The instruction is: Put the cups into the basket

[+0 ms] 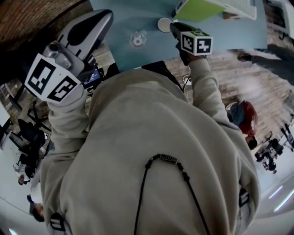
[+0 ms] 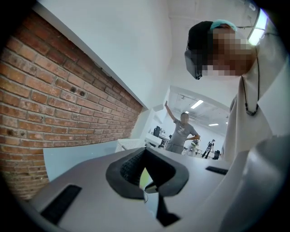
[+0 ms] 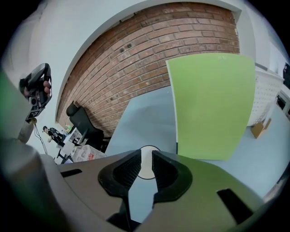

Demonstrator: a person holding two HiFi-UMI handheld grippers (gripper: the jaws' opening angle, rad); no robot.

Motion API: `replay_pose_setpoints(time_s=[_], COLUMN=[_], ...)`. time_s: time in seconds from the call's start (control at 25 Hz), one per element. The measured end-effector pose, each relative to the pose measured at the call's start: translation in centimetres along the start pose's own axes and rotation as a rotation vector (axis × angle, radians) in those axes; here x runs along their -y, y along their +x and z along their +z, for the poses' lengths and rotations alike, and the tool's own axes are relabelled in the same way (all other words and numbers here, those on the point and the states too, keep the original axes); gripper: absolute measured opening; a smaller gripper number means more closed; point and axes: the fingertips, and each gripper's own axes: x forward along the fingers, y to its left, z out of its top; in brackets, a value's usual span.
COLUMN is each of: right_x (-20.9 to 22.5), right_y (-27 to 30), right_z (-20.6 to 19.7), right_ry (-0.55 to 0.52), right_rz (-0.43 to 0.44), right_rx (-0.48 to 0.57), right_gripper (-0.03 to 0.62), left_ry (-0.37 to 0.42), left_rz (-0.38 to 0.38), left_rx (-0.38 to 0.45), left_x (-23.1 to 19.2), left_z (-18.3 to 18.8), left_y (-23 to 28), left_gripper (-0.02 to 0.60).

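A clear glass cup (image 1: 136, 39) stands on the light blue table (image 1: 225, 34), with a round white cup (image 1: 163, 24) a little right of it. The green basket (image 1: 197, 9) sits at the table's far right. My right gripper (image 1: 173, 26) reaches over the table, its tips just beside the white cup. In the right gripper view the jaws of that gripper (image 3: 146, 156) stand a little apart; the white cup (image 3: 146, 166) shows through the gap, not pressed, and the basket (image 3: 210, 104) rises close behind. My left gripper (image 1: 106, 16) is raised off the table, shut and empty (image 2: 145, 156).
A brick wall (image 3: 149, 54) runs behind the table, with a black office chair (image 3: 84, 124) at its end. A white perforated panel (image 3: 267, 97) and a cardboard box (image 3: 258, 129) lie right of the basket. A person (image 2: 181, 131) stands far off in the room.
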Motion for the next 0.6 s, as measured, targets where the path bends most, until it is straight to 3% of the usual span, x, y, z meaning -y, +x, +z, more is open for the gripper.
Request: replay_pose_setpoints(time_s=[0.24,0.6], right_x=[0.4,2.7], right_y=[1.9,2.6], right_z=[-0.6,-2.1], right_ry=[0.017,0.009], right_rz=[-0.002,-0.103], right_rx=[-0.027,-0.099], right_gripper=[0.098,0.184], left_ry=[0.007,0.010], left_rz=[0.048,0.098], left_rx=[-0.020,-0.009], left_x=[-0.8,-1.4], left_z=[-0.7,-0.8], left_y=[-1.1,-2.6], left_gripper=[-0.003,-0.003])
